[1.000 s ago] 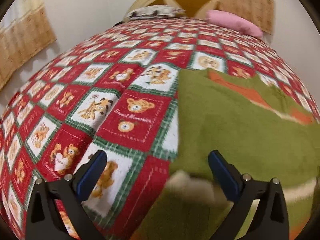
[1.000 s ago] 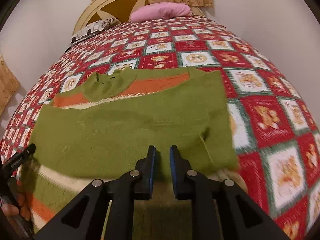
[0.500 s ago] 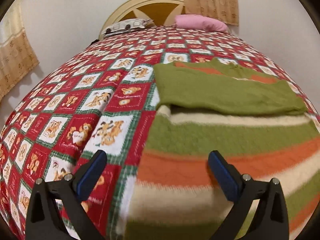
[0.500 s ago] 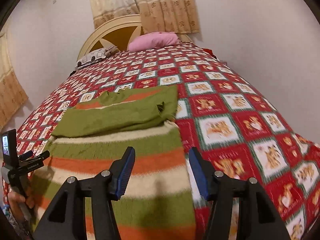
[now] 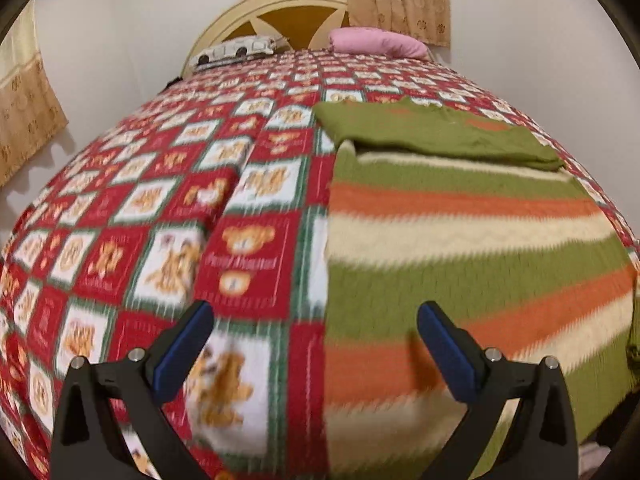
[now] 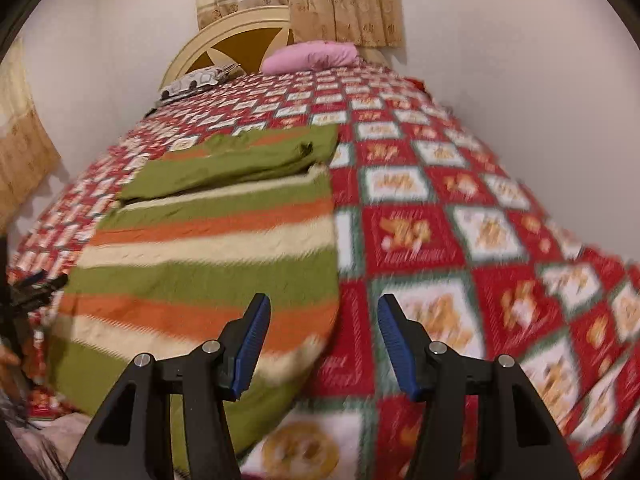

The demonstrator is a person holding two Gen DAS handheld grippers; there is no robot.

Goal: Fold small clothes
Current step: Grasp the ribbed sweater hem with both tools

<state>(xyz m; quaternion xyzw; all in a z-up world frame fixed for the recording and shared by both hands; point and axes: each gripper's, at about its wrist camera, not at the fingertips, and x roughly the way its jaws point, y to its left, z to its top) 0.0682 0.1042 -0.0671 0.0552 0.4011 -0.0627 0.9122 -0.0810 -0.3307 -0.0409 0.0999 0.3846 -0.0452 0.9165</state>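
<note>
Striped sweater (image 5: 460, 248) on bedspread (image 5: 160, 208), ahead of both grippers' spread, empty fingers (image 6: 252, 336)

Home bedroom: bed (image 5: 248, 216) under red teddy-bear quilt, round cream headboard (image 5: 280, 12) at 12 o'clock, pink pillow (image 6: 312, 56), patterned curtains (image 6: 344, 4) above.

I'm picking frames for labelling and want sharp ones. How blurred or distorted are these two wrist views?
Left wrist view: motion smear across the bedspread and striped sweater, the far pink pillow less so; the left gripper stays crisp. Right wrist view: similar smear, the right gripper sharp. Both: fisheye bulges the bed, dark corners.
</note>
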